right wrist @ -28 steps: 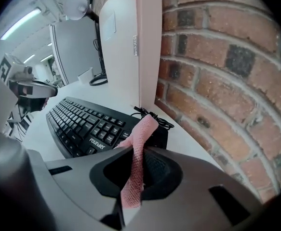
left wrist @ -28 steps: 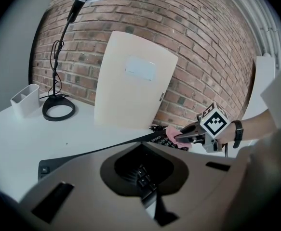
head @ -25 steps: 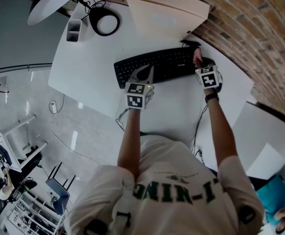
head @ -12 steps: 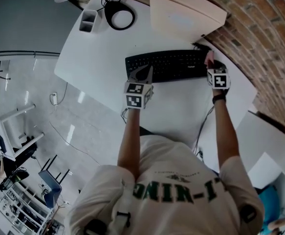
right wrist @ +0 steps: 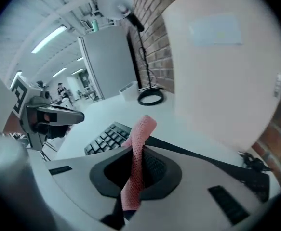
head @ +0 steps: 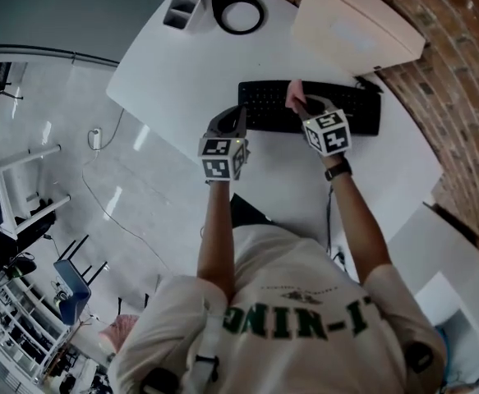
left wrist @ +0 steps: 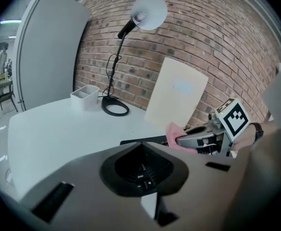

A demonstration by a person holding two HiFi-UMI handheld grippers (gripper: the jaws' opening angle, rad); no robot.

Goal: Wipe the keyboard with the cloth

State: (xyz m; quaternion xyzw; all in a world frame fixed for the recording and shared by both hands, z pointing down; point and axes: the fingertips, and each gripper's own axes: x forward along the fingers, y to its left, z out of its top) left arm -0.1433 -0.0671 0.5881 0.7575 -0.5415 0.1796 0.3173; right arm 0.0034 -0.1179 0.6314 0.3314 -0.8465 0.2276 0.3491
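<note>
The black keyboard point(head: 354, 109) lay on the white desk point(head: 173, 80), and everything else sat around it. The right gripper point(head: 299, 103) was over the keyboard's keys, somewhat left of its middle. Its jaws were clamped on a pink cloth point(head: 295, 97). In the right gripper view the cloth point(right wrist: 138, 158) rose as a narrow folded strip from between the closed jaws, with the keyboard's keys point(right wrist: 106, 136) just beyond it. Whether the cloth touched the keys could not be made out.

The left gripper point(head: 237, 116) was at the keyboard's left end, just beside its near corner. Its jaws were together with nothing between them. Contact with the keyboard could not be judged.

Beyond the keyboard's far edge a beige board point(head: 358, 25) leaned against the brick wall point(head: 461, 64). Further left of the keyboard, near the desk's far corner, were the ring-shaped base of a desk lamp point(head: 237, 8) and a small white tray point(head: 181, 10) beside it. In the left gripper view the lamp's head point(left wrist: 149, 6) stood high above that base.
</note>
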